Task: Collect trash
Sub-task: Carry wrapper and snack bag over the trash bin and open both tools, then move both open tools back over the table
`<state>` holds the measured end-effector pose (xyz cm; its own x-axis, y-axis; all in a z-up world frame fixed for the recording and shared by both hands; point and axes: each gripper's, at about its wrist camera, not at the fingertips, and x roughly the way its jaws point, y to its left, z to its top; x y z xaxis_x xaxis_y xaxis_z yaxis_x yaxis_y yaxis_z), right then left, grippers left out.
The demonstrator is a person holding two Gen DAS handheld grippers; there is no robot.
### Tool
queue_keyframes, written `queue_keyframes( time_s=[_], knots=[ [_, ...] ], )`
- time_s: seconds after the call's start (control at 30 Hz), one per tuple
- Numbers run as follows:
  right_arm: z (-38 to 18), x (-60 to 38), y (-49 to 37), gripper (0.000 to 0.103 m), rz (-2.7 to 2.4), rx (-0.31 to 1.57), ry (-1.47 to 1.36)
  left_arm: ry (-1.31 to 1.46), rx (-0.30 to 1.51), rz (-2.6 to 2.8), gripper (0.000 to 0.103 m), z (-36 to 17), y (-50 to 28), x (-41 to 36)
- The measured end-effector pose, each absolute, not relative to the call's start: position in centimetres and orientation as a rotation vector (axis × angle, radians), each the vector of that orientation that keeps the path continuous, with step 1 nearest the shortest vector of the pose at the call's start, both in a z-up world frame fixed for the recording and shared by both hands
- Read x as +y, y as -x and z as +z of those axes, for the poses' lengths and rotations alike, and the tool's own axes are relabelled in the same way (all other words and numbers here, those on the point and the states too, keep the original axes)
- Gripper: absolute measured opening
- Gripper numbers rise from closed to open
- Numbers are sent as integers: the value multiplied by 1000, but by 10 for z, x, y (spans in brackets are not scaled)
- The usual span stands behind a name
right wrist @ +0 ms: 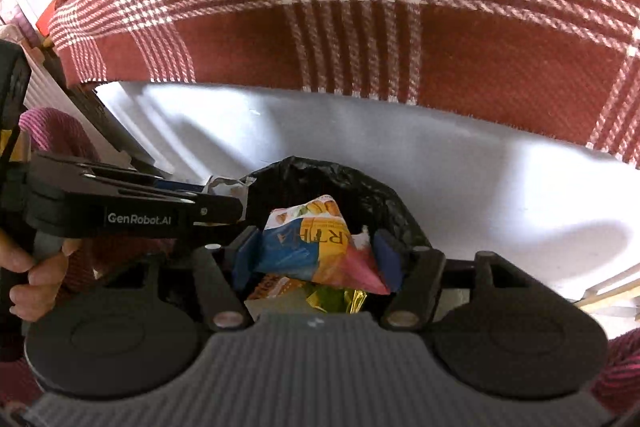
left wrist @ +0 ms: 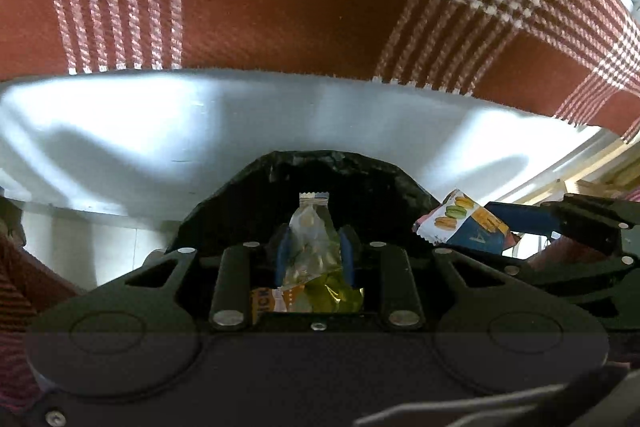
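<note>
Both tongs hang over the mouth of a black bin bag (left wrist: 332,167), pointing steeply down into it.

Left gripper (left wrist: 314,247): jaws narrow, blue pads (left wrist: 347,247) pressed against either side of a clear crinkled wrapper (left wrist: 314,239) — its crimped top edge stands upright beyond the fingertips. Below the tips, inside the bag, lie a gold foil scrap (left wrist: 334,297) and an orange printed packet (left wrist: 272,301).

Right gripper (right wrist: 316,255): jaws set wider, a macaron-printed snack wrapper (right wrist: 316,247) between the blue pads (right wrist: 244,255); it touches the left pad, and its pink corner reaches the right one. Whether the pads press it firmly I cannot tell. The same wrapper shows to the right of the left tongs in the left wrist view.

Beyond both tongs: a white table edge, then a red-and-white plaid cloth (right wrist: 400,7) covering the top. A hand (right wrist: 36,275) grips the left tool's handle, seen at the left of the right tongs.
</note>
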<state>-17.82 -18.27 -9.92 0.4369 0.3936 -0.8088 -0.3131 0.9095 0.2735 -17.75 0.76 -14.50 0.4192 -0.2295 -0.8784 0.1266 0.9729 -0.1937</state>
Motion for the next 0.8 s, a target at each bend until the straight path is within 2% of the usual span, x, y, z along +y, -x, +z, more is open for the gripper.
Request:
queue_keyframes(
  time_s=[0.07,0.27,0.37,0.6,0.8],
  knots=[
    [-99,-184,178,76,440,1028,-98,103,1116,-224,40,-146,177,7],
    [-98,-187,175,84,446,1034,-116,90,1107,-228,61,-141,175,10],
    [-97,-189,175,87,442,1030,-126,83,1102,-230,68,-138,174,11],
    [-85,-196,175,89,428,995,-141,56,1038,-226,78,-116,175,12],
    [-43,-204,172,90,443,864,-130,32,905,-285,82,-60,175,14]
  ],
)
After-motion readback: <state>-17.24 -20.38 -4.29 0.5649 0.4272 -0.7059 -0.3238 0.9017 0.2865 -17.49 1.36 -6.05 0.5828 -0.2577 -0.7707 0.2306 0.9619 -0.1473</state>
